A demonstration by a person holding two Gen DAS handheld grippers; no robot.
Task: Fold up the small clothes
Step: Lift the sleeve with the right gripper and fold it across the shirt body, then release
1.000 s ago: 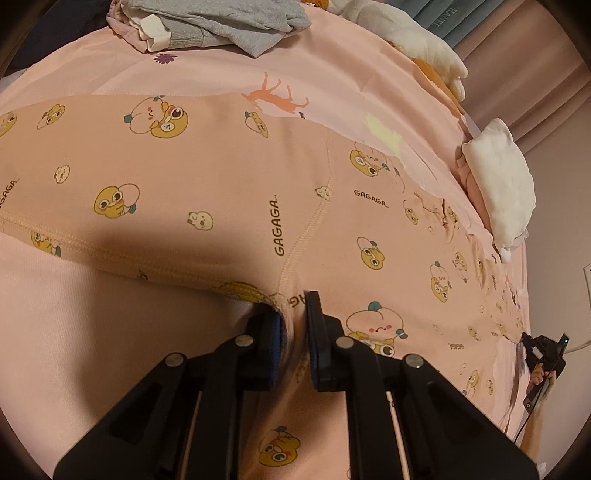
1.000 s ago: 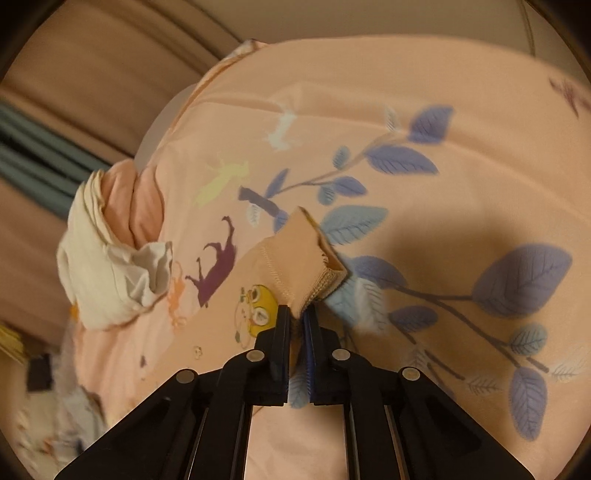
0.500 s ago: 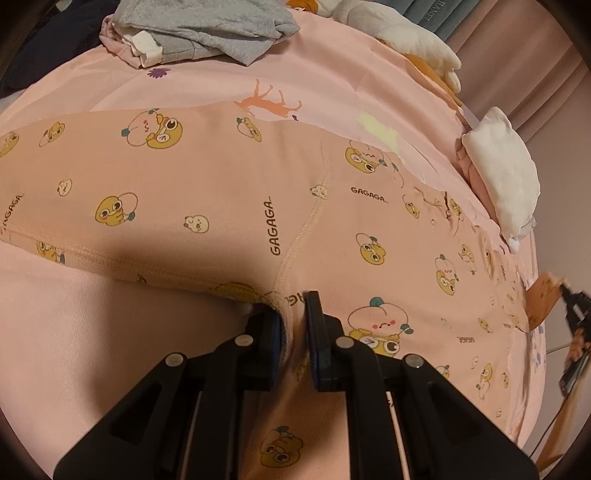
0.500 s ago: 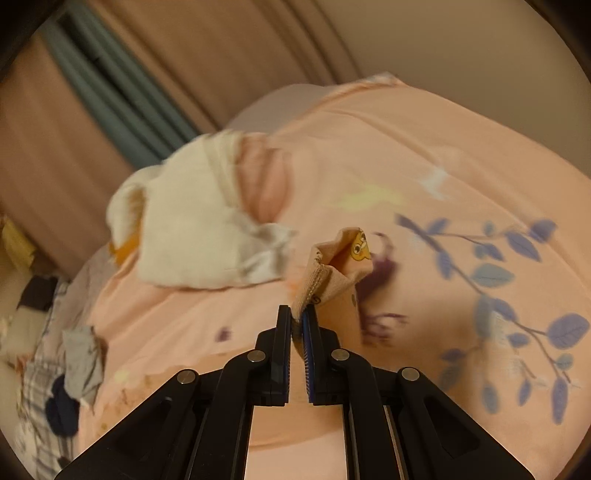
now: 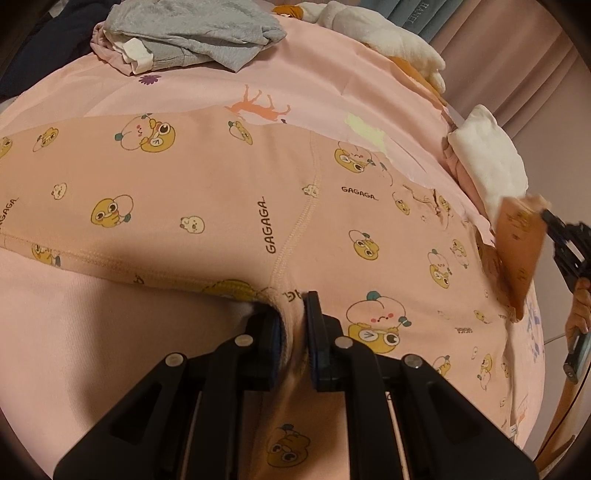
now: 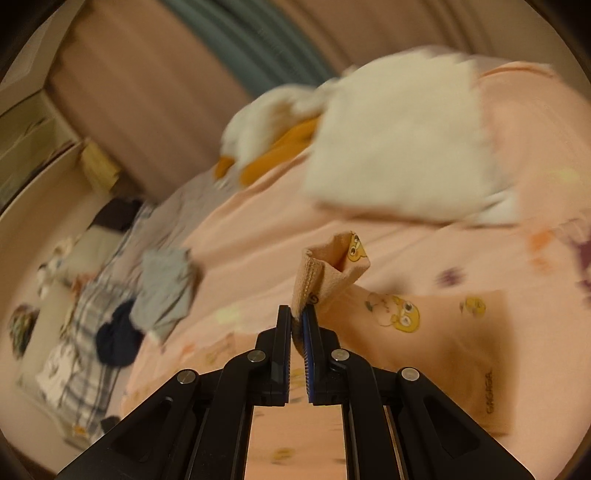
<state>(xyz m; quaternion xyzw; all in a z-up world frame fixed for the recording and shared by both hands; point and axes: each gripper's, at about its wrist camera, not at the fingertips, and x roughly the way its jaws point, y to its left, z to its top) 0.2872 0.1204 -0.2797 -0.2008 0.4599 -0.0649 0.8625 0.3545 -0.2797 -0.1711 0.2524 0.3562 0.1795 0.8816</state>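
Note:
Small peach pants (image 5: pixel 221 199) printed with yellow cartoon faces and "GAGAGA" lie spread on the pink bedsheet (image 5: pixel 314 85). My left gripper (image 5: pixel 293 321) is shut on the crotch seam at the pants' near edge, holding it against the bed. My right gripper (image 6: pixel 297 317) is shut on the cuff of one pant leg (image 6: pixel 328 266), which hangs lifted above the bed. In the left wrist view that raised leg end (image 5: pixel 519 247) stands up at the far right with the right gripper (image 5: pixel 546 218) and a hand behind it.
A folded white and pink stack (image 5: pixel 487 158) sits at the bed's right side. Grey clothes (image 5: pixel 192 29) lie piled at the back, with a white and orange plush toy (image 5: pixel 384 40) beside them. More clothes (image 6: pixel 122 332) lie at the bed's left in the right wrist view. Curtains (image 6: pixel 147 92) hang behind.
The right gripper has swung up and across with the pant leg cuff, lifting that leg off the bed. Its view turned from the leaf print toward the white stack. The left gripper stayed put.

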